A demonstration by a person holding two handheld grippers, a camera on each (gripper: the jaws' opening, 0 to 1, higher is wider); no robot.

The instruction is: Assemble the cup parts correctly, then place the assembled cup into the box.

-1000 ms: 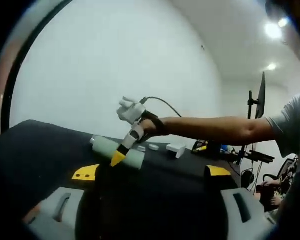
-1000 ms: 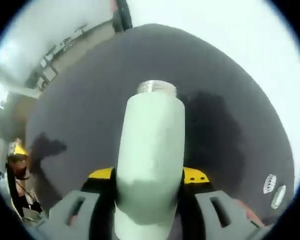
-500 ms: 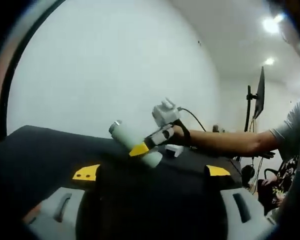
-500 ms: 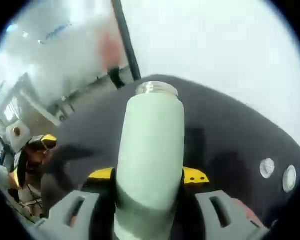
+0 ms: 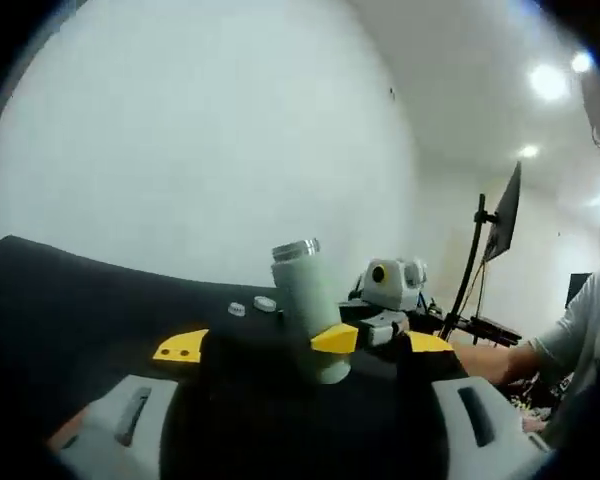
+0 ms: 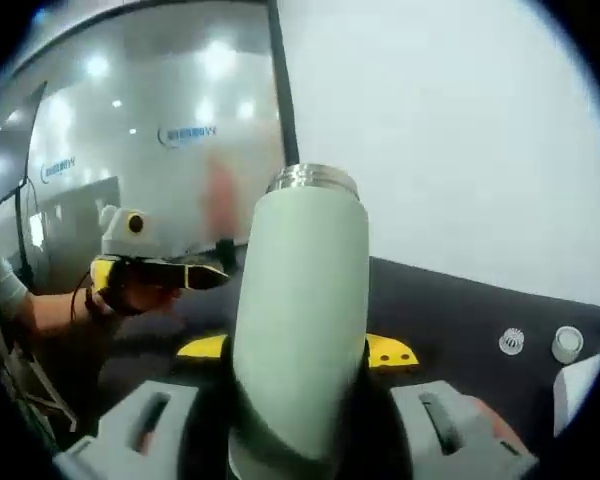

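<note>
Both grippers are showing grey bodies with yellow-tipped jaws: left gripper (image 5: pixel 298 352), right gripper (image 6: pixel 295 352). A grey short sleeve (image 5: pixel 580 330) is showing at 3 o'clock.

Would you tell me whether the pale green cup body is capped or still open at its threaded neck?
Open: the cup body, clamped in the right gripper, shows a bare metal threaded neck.

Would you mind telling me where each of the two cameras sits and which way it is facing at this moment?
Left gripper view: rides the left gripper, looking across the black table toward a white wall; the right gripper holds the pale green cup body upright; a person's forearm is at right.
Right gripper view: rides the right gripper, looking along the cup body clamped in its jaws; the left gripper and the hand holding it are at left.
Shared: the cup body, the table, two small cup parts.
</note>
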